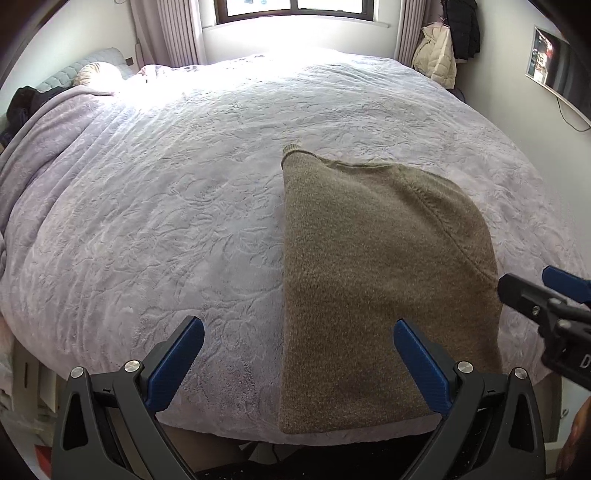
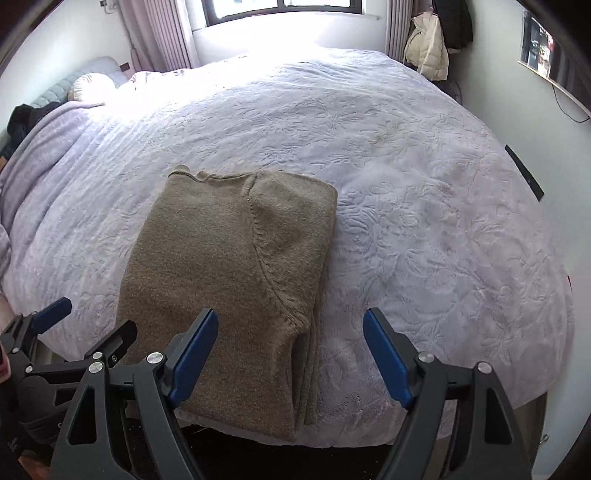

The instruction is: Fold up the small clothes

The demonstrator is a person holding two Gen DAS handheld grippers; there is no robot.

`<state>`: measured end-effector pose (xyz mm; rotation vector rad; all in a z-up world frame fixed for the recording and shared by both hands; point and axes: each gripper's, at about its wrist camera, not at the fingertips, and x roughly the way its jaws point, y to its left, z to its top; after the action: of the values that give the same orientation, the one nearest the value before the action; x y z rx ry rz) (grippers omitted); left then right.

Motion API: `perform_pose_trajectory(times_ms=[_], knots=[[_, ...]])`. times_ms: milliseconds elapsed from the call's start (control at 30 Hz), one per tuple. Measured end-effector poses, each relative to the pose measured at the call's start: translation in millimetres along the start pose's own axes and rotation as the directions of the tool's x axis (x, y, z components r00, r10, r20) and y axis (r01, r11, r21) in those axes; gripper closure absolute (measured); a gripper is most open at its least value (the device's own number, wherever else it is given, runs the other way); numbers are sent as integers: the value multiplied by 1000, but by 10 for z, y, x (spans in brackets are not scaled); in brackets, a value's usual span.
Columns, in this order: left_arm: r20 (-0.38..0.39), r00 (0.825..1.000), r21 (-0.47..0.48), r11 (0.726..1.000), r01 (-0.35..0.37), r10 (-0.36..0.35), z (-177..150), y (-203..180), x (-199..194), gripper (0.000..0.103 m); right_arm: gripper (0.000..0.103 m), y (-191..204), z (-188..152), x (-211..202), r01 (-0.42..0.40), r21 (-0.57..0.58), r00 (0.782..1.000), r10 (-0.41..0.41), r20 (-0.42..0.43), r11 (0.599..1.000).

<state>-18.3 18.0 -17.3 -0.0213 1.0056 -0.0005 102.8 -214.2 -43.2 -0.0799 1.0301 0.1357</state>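
Note:
An olive-brown knit sweater (image 1: 369, 258) (image 2: 221, 258) lies folded into a long strip on the lavender bedspread (image 1: 166, 203) (image 2: 424, 221), its hem at the bed's near edge. My left gripper (image 1: 298, 326) hovers open above the sweater's left edge, and nothing is between its blue pads. My right gripper (image 2: 291, 315) hovers open over the sweater's right edge with nothing in it. Each gripper shows in the other's view: the right one (image 1: 526, 280) at the far right, the left one (image 2: 98, 315) at the far left, both off the cloth.
A pillow (image 1: 98, 72) and dark clothes (image 1: 26, 103) lie at the bed's far left. Coats (image 1: 439, 51) hang in the back right corner beside the window (image 1: 295, 9). A wall screen (image 1: 554, 66) is on the right. The floor below the bed's near edge is dark.

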Motion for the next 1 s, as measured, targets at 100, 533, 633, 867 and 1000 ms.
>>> perform_pose_trajectory(times_ms=[100,533,633,867,1000], knots=[[0,1000,2,1000,-12,12,25,-3,-15,0,20,-7,-8,23,-8,14,1000,8,-14,1000],[-11,1000,10,1000,-22,22,31,-12,-3,0,20,-31,-79,109,5,29,999,-4,-45,1000],[-11,1000,11,1000,-24,24,30,-19,-7,0,20,-37,-88,111,5,33,999,-3,-48,999],[-10,1000,13,1000,-26,27,24,-36,-17,0,20,-39,-95,115,9,33,999,-7,-50,999],[-11,1000,12,1000,-24,25,27,-27,-17,0,20,-44,-98,117,9,33,999,-8,-51,999]])
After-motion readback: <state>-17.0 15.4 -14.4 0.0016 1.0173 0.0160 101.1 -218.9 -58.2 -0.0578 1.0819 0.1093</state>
